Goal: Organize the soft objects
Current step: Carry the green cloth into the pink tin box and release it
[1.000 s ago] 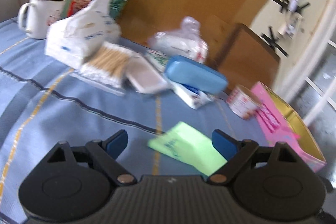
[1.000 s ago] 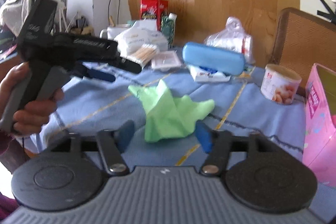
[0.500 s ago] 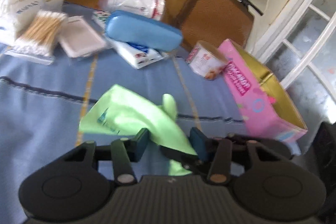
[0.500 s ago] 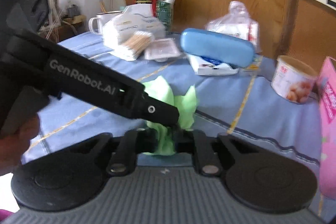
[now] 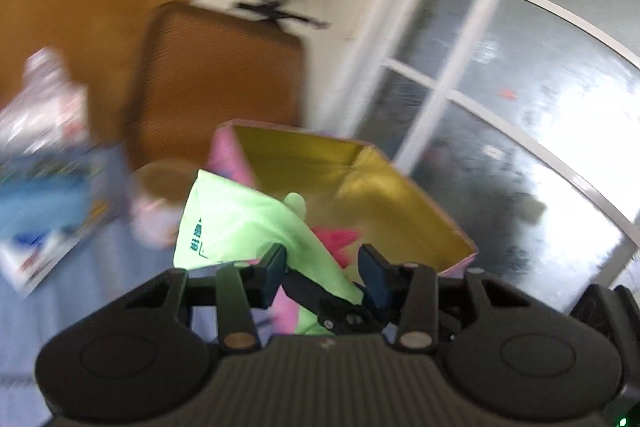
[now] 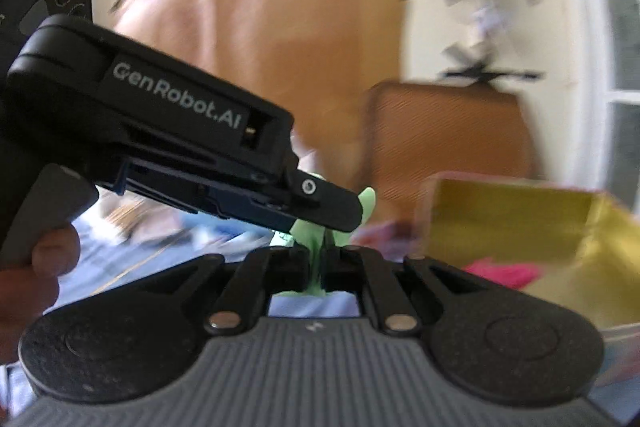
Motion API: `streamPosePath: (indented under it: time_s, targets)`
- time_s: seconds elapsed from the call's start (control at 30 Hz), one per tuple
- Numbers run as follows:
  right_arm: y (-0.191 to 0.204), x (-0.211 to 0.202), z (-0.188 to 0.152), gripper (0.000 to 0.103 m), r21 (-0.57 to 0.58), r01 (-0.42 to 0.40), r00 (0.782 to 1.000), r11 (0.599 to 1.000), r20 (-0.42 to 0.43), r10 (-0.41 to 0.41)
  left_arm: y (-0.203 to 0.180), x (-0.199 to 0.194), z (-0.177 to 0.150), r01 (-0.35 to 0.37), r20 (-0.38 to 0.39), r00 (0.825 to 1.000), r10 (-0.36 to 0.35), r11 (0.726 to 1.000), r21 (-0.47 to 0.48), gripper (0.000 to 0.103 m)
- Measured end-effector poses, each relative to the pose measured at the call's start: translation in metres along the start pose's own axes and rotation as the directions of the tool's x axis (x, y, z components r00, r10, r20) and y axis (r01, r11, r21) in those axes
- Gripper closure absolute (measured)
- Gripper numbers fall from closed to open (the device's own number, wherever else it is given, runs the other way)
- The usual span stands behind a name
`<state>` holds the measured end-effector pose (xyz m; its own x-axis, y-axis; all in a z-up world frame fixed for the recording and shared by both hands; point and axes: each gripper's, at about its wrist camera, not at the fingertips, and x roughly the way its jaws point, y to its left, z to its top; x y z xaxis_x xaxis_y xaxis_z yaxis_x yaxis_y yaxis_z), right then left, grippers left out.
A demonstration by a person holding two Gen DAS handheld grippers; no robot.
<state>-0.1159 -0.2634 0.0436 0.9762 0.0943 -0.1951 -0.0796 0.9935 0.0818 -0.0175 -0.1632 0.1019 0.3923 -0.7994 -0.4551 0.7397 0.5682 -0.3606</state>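
A light green cloth [image 5: 240, 223] with dark print hangs lifted above the blue tablecloth, near the open pink box [image 5: 400, 187] with a gold inside. My right gripper [image 6: 320, 259] is shut on the green cloth [image 6: 316, 239]. My left gripper [image 5: 324, 263] has its jaws partly apart around the cloth; the right gripper's black tips show between them. A pink soft item [image 5: 340, 237] lies inside the box, also in the right wrist view [image 6: 504, 271]. The left gripper's body [image 6: 160, 131] crosses the right wrist view.
A small round tub [image 5: 156, 203] stands left of the box. A blue case [image 5: 36, 203] and a plastic bag [image 5: 40, 111] lie at the far left, blurred. A brown chair back [image 5: 216, 83] stands behind the table; windows are at the right.
Both grippers have lifted the green cloth off the table and swung right toward the pink box. The views are blurred by motion.
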Motion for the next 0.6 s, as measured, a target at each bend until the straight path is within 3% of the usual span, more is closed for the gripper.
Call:
streamPosePath:
  time_s: [0.17, 0.23, 0.3, 0.37, 0.47, 0.6]
  targets:
    - [-0.047, -0.006, -0.002, 0.095, 0.044, 0.136, 0.99, 0.99, 0.026, -0.137, -0.041, 0.054, 0.009, 0.041, -0.04, 0.998, -0.038, 0.996, 0.078, 0.06]
    - [-0.065, -0.006, -0.005, 0.095, 0.063, 0.195, 0.981, 0.979, 0.013, -0.196, -0.051, 0.072, 0.008, 0.022, -0.053, 0.998, -0.017, 0.995, 0.095, 0.052]
    - [-0.081, -0.004, -0.01, 0.093, 0.073, 0.265, 0.964, 0.962, -0.002, -0.265, -0.059, 0.083, 0.006, -0.019, -0.05, 0.998, 0.025, 0.992, 0.125, 0.036]
    - [-0.101, 0.004, -0.014, 0.088, 0.095, 0.346, 0.938, 0.934, -0.033, -0.344, -0.061, 0.089, 0.004, -0.054, -0.043, 0.997, 0.061, 0.988, 0.143, 0.032]
    - [-0.119, 0.011, -0.021, 0.035, 0.111, 0.399, 0.916, 0.91, -0.089, -0.391, -0.054, 0.083, -0.001, -0.071, -0.05, 0.996, 0.079, 0.988, 0.138, 0.032]
    - [-0.118, -0.002, -0.023, 0.031, 0.147, 0.427, 0.904, 0.892, -0.028, -0.427, -0.034, 0.069, -0.005, -0.101, -0.05, 0.993, 0.106, 0.99, 0.093, 0.032]
